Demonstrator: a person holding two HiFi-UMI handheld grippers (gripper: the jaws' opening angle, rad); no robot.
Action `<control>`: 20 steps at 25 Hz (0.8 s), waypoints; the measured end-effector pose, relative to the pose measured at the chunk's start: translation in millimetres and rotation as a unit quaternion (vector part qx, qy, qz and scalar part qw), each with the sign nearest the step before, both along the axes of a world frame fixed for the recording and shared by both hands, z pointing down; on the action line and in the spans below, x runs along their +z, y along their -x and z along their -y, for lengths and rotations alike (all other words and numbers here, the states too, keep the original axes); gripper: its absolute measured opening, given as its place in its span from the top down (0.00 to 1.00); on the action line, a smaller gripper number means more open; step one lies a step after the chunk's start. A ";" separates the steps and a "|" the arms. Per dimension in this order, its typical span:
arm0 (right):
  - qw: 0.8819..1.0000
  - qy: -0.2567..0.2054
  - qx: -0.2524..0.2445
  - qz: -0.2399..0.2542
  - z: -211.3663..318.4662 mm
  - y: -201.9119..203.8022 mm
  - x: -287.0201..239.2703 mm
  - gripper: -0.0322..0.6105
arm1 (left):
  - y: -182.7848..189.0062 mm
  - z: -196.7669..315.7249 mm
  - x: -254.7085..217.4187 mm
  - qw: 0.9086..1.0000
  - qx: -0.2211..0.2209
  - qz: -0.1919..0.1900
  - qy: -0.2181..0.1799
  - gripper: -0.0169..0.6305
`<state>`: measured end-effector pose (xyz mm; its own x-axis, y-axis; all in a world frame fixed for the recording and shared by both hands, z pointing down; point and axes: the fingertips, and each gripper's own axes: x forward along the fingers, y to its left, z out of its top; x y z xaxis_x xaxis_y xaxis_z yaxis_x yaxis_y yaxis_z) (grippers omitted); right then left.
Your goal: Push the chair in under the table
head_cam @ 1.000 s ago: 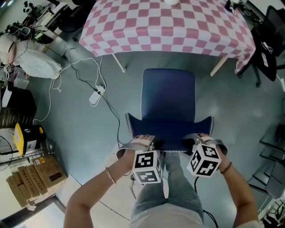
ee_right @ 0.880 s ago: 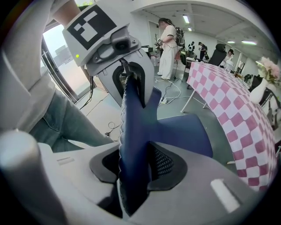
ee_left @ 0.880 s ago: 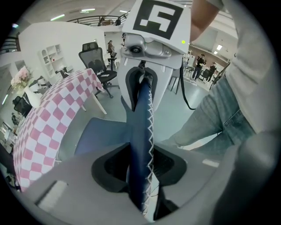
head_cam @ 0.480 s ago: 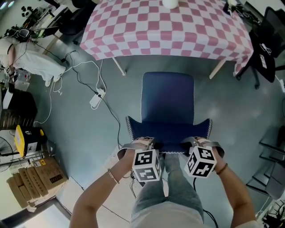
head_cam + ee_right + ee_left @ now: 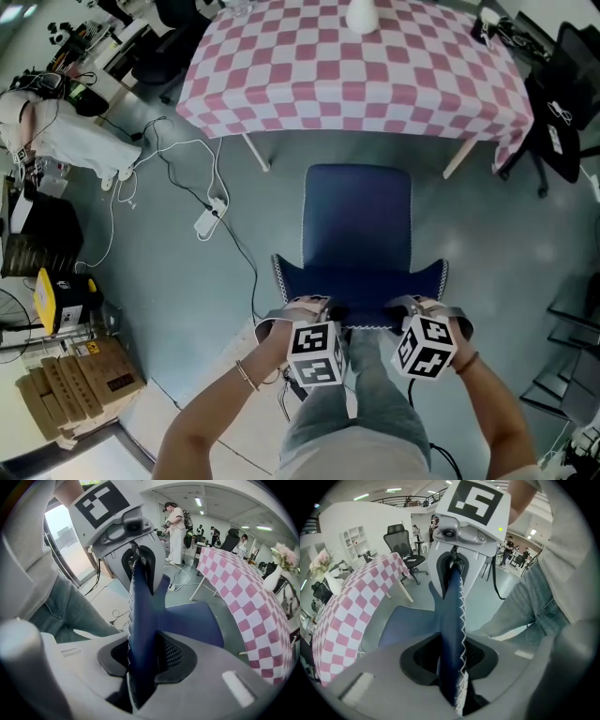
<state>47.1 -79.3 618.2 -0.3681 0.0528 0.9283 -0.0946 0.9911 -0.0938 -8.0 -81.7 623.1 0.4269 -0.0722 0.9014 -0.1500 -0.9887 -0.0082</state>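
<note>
In the head view, the chair [image 5: 358, 220] stood just short of the table [image 5: 356, 66]. Its blue seat faced the table's near edge and was not yet under the pink-checked cloth. The backrest [image 5: 361, 281] was on the side away from the table, nearest the person. The left hand-held gripper [image 5: 317, 309] and the right hand-held gripper [image 5: 415, 307] sat on the backrest's top edge, one near each corner. That probably gave an even, straight shove toward the table. A white vase [image 5: 362, 14] stood at the table's far side, and a power strip [image 5: 208, 220] with its cable lay on the floor off the table's left corner. Cardboard boxes [image 5: 80, 380] lay well away from the table, their print too small to read.

In the left gripper view, the left hand-held gripper [image 5: 451, 665] had just been closing. Its pads pinched the thin blue backrest [image 5: 452, 616], whose edge carried white zigzag stitching. The table [image 5: 351, 602] lay beyond the seat.

In the right gripper view, the right hand-held gripper [image 5: 140, 663] had likewise just been closing and was clamped narrowly on the backrest [image 5: 140, 616]. The table [image 5: 248, 583] stood past the seat. Each cube showed only black-and-white square markers, and no words were legible.
</note>
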 end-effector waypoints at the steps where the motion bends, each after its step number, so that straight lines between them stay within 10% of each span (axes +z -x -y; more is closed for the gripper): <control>1: 1.000 -0.004 0.003 0.000 4.0 -0.4 0.4 0.79 | -0.4 4.0 0.2 1.000 -0.005 -0.001 -0.003 0.84; 20: 1.000 -0.003 -0.001 0.006 55.8 -6.0 4.5 0.78 | -5.6 55.6 4.1 1.000 -0.028 -0.005 -0.008 0.83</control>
<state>53.1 -135.2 622.6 -0.3787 0.0483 0.9242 -0.0907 0.9919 -0.0890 -2.4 -137.2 627.3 0.4299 -0.1113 0.8960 -0.2052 -0.9784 -0.0231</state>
